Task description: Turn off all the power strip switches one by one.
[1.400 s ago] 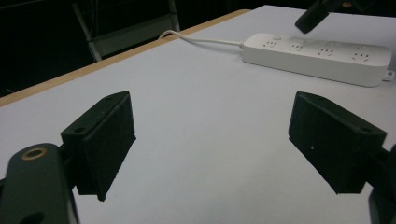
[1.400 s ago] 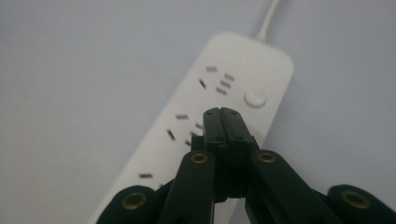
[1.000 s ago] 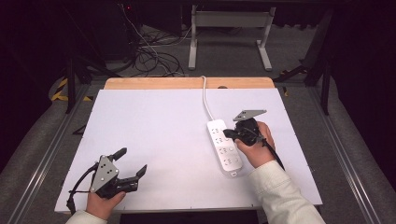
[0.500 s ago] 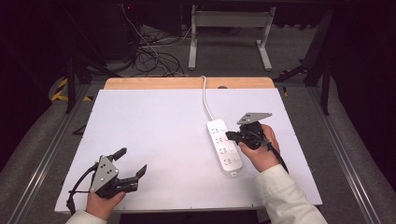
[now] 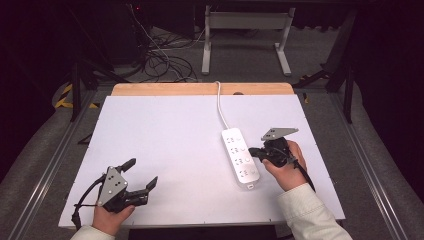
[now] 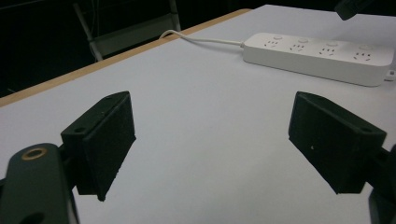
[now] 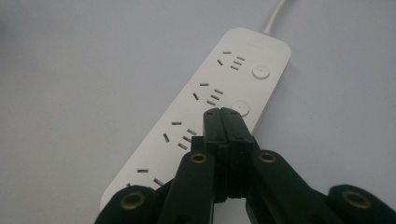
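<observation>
A white power strip with several sockets and round buttons lies right of the table's middle, its white cable running to the far edge. My right gripper is shut, empty, its tips over the strip's right edge. In the right gripper view the closed tips hover by the second round button of the strip. My left gripper rests open near the front left corner. In the left gripper view its pads stand wide apart over bare table, with the strip farther off.
The white table top has a wooden strip along its far edge. Beyond it are a tangle of cables on the floor and a metal stand. Metal rails run along both table sides.
My right gripper has slid a little toward the front of the table along the power strip's right side, staying shut. The left gripper has not moved.
</observation>
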A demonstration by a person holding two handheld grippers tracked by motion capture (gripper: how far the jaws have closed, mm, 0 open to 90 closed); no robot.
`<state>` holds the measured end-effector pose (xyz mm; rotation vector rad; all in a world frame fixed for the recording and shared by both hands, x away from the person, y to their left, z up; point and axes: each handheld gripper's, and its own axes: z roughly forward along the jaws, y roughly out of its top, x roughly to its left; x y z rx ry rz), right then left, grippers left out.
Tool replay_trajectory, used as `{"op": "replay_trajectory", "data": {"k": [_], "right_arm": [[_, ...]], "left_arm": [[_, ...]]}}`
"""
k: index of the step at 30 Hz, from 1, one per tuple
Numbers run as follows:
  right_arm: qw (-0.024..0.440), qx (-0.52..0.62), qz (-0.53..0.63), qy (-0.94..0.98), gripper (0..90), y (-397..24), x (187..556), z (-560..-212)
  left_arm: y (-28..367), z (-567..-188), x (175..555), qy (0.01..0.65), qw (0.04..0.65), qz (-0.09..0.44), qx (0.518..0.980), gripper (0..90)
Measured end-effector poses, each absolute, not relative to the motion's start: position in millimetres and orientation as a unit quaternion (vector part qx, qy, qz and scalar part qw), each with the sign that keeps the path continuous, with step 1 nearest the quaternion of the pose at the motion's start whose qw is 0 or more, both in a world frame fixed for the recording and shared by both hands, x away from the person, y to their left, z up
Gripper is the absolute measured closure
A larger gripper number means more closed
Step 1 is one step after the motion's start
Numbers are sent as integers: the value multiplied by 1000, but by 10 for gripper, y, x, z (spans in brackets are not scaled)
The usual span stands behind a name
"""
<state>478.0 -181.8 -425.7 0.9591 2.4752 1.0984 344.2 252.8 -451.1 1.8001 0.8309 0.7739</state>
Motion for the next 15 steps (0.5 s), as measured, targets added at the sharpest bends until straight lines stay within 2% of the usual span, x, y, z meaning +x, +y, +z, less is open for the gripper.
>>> {"op": "replay_trajectory", "data": {"k": [15], "right_arm": [[128,323,353,869,900,-1741,4826,-4394]], "left_arm": [[2528,-4513,3444,341,485,317,740,154]]}}
